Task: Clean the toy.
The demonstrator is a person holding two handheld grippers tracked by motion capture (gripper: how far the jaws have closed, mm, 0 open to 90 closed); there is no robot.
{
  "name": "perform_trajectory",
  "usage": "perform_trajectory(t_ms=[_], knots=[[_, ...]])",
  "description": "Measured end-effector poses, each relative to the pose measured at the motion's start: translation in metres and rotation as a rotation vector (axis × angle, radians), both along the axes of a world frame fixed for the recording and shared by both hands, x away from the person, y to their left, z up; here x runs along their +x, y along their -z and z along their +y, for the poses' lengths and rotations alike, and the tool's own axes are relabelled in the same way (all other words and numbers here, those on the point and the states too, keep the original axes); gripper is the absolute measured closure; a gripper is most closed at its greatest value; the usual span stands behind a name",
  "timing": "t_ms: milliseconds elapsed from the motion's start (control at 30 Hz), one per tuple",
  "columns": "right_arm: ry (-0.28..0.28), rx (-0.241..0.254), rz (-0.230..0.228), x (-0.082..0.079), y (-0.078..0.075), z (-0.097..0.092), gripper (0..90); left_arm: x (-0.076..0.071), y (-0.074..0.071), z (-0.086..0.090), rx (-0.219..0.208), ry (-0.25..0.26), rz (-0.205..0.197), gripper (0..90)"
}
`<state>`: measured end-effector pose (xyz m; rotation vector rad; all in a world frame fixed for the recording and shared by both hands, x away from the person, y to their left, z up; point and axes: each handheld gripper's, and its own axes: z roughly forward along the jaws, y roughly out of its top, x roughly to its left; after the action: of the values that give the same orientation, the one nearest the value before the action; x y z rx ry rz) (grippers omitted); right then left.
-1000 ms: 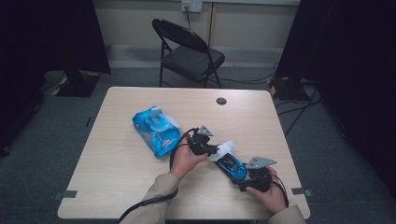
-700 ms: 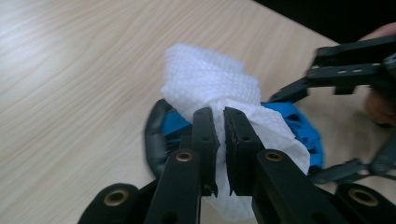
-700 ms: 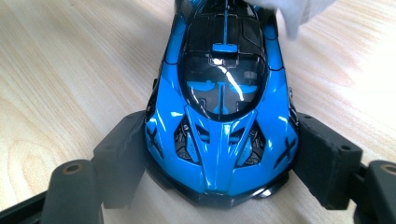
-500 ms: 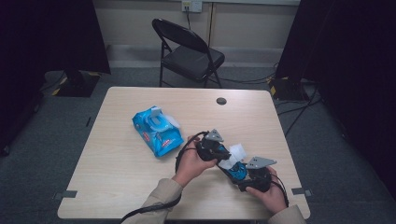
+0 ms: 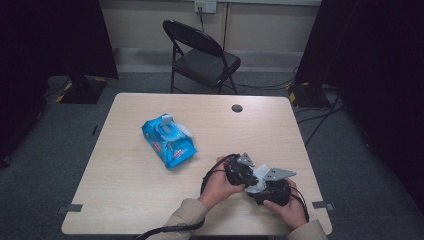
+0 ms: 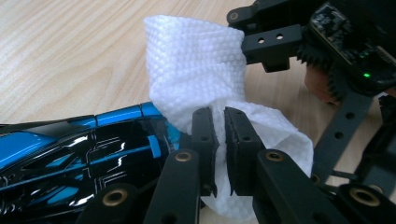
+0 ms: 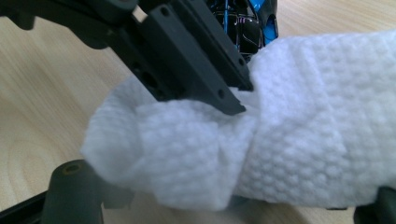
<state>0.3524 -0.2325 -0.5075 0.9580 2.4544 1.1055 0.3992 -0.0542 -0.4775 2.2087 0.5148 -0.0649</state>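
High view: blue wipes pack [image 5: 169, 139], label unreadable.

One white wipe [image 6: 196, 70], pinched between the closed jaws of the left gripper [image 6: 219, 140] and draped over a blue-and-black toy car [image 6: 70, 154], one of its kind, lying just beside those jaws; two grippers in all, the right gripper [image 5: 272, 187] just beyond the wipe, with the car's far end at its jaws; one blue wipes packet [image 5: 167, 140] well apart to the left gripper's far side; one folding chair [image 5: 202, 57] beyond the one table [image 5: 125, 195]; two hands, one per gripper
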Motion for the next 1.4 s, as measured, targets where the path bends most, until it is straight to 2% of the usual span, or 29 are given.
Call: perform_trajectory(t_ms=[233, 300, 367, 500, 933, 1400], knots=[[-0.001, -0.001, -0.001, 0.000, 0.000, 0.000, 24.6, 0.009, -0.003, 0.002, -0.001, -0.028, -0.028, 82.8], [0.000, 0.000, -0.001, 0.000, 0.000, 0.000, 24.6, 0.013, -0.003, 0.004, -0.007, -0.037, -0.021, 82.8], [0.000, 0.000, -0.001, 0.000, 0.000, 0.000, 24.6, 0.015, -0.004, 0.005, -0.005, -0.051, -0.041, 82.8], [0.001, 0.000, 0.001, 0.000, 0.000, 0.000, 24.6, 0.020, -0.003, 0.006, -0.016, -0.062, -0.020, 82.5], [0.000, 0.000, -0.001, 0.000, 0.000, 0.000, 24.6, 0.022, -0.005, 0.009, -0.025, -0.077, 0.003, 83.4], [0.000, 0.000, -0.001, 0.000, 0.000, 0.000, 24.6, 0.023, -0.006, 0.011, -0.033, -0.070, -0.008, 83.6]])
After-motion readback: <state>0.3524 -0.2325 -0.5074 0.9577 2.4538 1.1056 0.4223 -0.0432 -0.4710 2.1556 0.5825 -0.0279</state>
